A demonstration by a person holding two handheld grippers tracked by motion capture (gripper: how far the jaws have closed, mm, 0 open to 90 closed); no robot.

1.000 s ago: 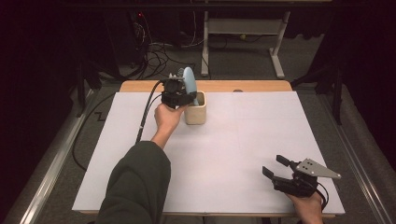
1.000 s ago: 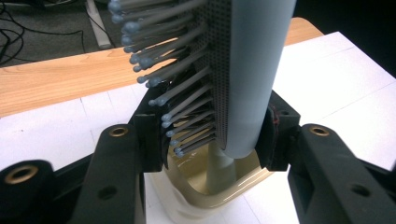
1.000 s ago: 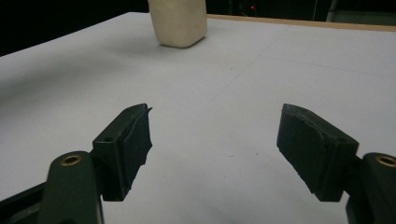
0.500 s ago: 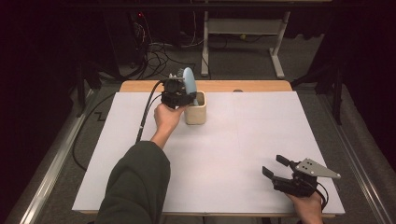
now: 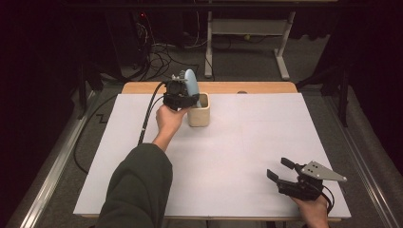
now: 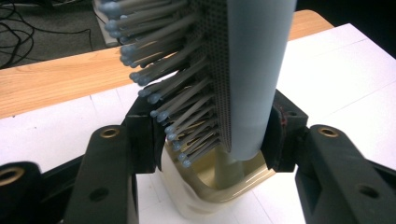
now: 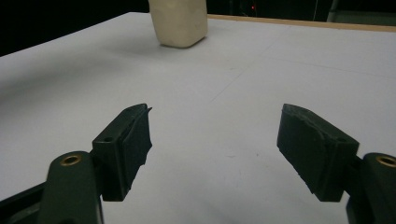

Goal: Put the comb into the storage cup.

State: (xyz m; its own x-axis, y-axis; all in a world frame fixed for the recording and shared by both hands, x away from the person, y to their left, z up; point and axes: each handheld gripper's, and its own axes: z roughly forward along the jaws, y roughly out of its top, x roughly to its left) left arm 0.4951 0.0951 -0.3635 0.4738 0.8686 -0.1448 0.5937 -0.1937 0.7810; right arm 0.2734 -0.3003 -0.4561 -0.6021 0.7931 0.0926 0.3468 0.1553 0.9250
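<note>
One hairbrush [image 6: 252, 74] stands in one cream cup [image 5: 198, 110].

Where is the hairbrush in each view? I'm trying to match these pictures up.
High view: the hairbrush stands far left of centre, head up, handle down in the cup.
Left gripper view: it rises through the middle, between the jaws, bristles to the left, handle in the cup.
Right gripper view: not in it.
Shared landmark: the cream cup, at top centre in the right gripper view.
</note>
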